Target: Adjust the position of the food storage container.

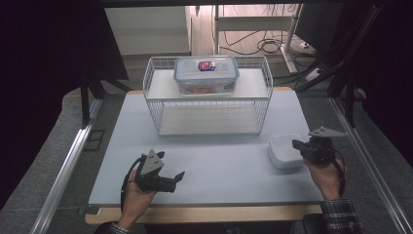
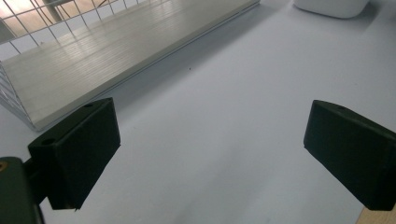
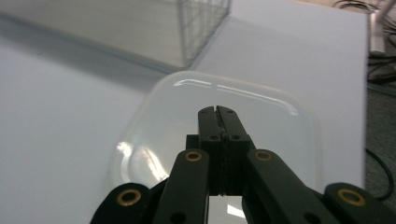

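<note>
A white shallow container (image 1: 284,152) with rounded corners lies on the table's right side. My right gripper (image 1: 297,145) hovers at its right edge, held by a hand in a plaid sleeve. In the right gripper view the jaws (image 3: 217,110) are pressed together with nothing between them, just above the container's glossy top (image 3: 261,116). My left gripper (image 1: 176,178) rests near the table's front left, pointing right. Its two black pads (image 2: 84,149) stand wide apart over bare table, and the white container (image 2: 331,5) lies far ahead of them.
A white wire rack (image 1: 151,80) with two shelves stands at the table's back middle. A clear lidded food box (image 1: 206,73) with a blue rim sits on its top shelf. The rack's lower board (image 2: 116,51) is bare. Cables lie on the floor behind.
</note>
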A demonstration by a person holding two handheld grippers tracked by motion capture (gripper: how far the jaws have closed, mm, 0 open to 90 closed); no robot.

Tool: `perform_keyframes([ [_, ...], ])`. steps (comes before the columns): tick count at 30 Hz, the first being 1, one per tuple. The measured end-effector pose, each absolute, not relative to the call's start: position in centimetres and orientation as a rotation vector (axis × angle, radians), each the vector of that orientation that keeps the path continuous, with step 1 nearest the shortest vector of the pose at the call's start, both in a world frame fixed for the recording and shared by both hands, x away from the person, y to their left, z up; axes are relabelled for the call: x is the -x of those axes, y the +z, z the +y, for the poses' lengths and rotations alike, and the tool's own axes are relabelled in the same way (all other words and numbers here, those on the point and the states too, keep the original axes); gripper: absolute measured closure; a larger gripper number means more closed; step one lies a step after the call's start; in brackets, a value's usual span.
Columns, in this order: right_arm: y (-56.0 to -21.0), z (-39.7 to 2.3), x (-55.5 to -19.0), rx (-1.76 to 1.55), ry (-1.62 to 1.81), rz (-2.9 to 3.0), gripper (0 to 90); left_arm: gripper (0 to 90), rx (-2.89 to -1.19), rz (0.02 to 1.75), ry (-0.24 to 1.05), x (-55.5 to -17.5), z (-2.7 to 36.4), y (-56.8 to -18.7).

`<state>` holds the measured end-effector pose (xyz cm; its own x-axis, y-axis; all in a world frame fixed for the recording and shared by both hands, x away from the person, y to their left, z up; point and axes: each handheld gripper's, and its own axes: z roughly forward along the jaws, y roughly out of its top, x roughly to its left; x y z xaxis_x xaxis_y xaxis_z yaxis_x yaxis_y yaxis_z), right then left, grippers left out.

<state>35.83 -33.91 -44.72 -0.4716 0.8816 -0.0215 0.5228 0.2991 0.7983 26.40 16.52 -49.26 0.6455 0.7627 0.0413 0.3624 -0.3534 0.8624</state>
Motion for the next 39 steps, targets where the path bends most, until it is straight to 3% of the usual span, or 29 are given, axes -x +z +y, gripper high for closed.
perform_keyframes([
  [10,-45.2,-37.0,-37.1,-1.336,0.965,2.017,89.6,3.6,-1.979,0.889,0.54,-26.6,16.3,-49.6],
  [25,-46.7,-38.0,-39.0,-1.377,0.911,2.042,89.7,3.7,-1.996,0.887,0.534,-26.8,16.1,-49.8],
  [39,-47.1,-34.6,-38.5,-1.324,0.973,2.172,89.6,3.6,-2.0,0.885,0.534,-26.7,16.1,-49.8],
])
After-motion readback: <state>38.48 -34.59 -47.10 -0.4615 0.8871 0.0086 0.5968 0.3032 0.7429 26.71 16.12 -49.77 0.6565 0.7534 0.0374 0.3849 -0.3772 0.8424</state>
